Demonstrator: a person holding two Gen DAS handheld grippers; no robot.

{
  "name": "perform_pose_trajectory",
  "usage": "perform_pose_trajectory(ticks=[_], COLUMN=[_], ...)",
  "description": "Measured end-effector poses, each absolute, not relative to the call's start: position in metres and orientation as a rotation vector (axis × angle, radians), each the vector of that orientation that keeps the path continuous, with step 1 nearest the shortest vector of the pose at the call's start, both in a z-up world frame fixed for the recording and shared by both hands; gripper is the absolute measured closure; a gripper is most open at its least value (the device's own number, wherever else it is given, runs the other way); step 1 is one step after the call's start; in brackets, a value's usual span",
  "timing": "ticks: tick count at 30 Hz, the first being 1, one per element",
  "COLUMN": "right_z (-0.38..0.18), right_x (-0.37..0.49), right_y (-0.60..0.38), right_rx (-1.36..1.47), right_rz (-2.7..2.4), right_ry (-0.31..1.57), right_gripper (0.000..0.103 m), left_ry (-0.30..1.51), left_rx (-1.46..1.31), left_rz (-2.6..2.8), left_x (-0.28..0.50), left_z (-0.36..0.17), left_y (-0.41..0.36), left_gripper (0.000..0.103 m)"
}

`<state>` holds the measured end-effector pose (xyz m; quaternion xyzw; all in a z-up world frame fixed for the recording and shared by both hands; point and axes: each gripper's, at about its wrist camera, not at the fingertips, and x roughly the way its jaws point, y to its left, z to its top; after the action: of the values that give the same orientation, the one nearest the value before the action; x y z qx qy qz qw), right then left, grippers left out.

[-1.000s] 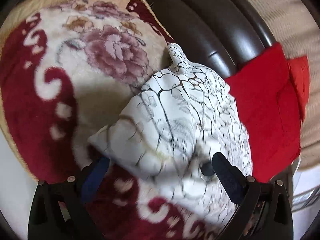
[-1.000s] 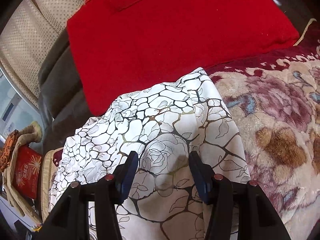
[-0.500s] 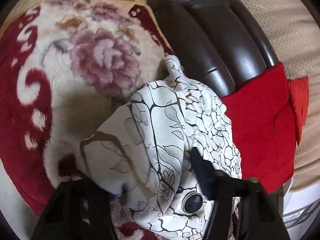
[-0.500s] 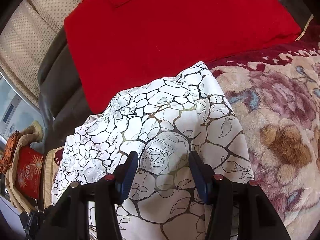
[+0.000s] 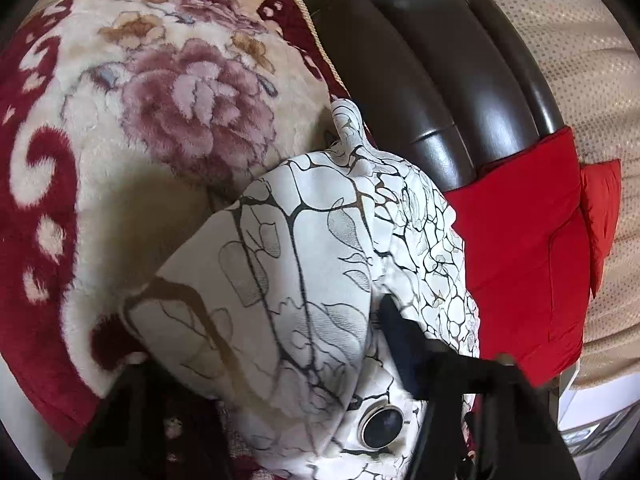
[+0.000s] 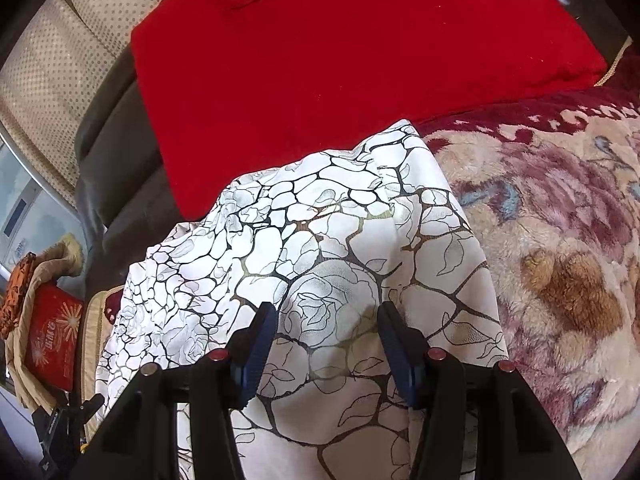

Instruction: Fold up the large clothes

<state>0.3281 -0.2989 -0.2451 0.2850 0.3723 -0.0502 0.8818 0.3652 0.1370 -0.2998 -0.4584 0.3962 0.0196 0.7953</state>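
A white garment (image 5: 312, 264) with a black crackle-and-rose print lies bunched on a floral plush blanket (image 5: 160, 120). My left gripper (image 5: 264, 340) is closing on a thick fold of it. The right finger (image 5: 396, 332) presses into the cloth, and the left finger is hidden under the fold. A dark round button (image 5: 382, 424) shows near the finger bases. In the right wrist view the same garment (image 6: 328, 240) rises between the fingers of my right gripper (image 6: 326, 320). Both blue pads (image 6: 260, 340) bear on a wide bunch of it.
A red cushion (image 6: 360, 60) lies just beyond the garment, also seen as the red cushion (image 5: 528, 248) at the right. A dark leather sofa back (image 5: 460, 80) and beige dotted fabric (image 5: 580, 60) stand behind. A basket with a red box (image 6: 48, 328) sits low at the left.
My left gripper's jaws have come in from wide open onto the garment fold, which now covers the left finger. The right gripper and its cloth have stayed put.
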Motion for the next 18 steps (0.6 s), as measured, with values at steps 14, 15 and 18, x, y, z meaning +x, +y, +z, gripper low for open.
perform_pose_trajectory(ticks=[14,15,18], right_z=[-0.247,-0.247,-0.245], right_x=[0.33,0.33,0.326], right_y=[-0.3,-0.301,-0.306], right_rx=[0.588,0.591,0.611], right_rz=[-0.088,-0.085,-0.067], right_ry=[0.78,0.779,0.771], right_gripper=[0.046,0.046,0.049], left_ry=[0.821,0.821,0.819], left_rx=[-0.872,-0.845,-0.783], left_rz=[-0.009,-0.006,-0.005], left_x=[0.375,0.376,0.379], left_z=[-0.281,-0.276,-0.267], left_y=[0.12,0.117,0.112], left_gripper=[0.079,0.08,0.081])
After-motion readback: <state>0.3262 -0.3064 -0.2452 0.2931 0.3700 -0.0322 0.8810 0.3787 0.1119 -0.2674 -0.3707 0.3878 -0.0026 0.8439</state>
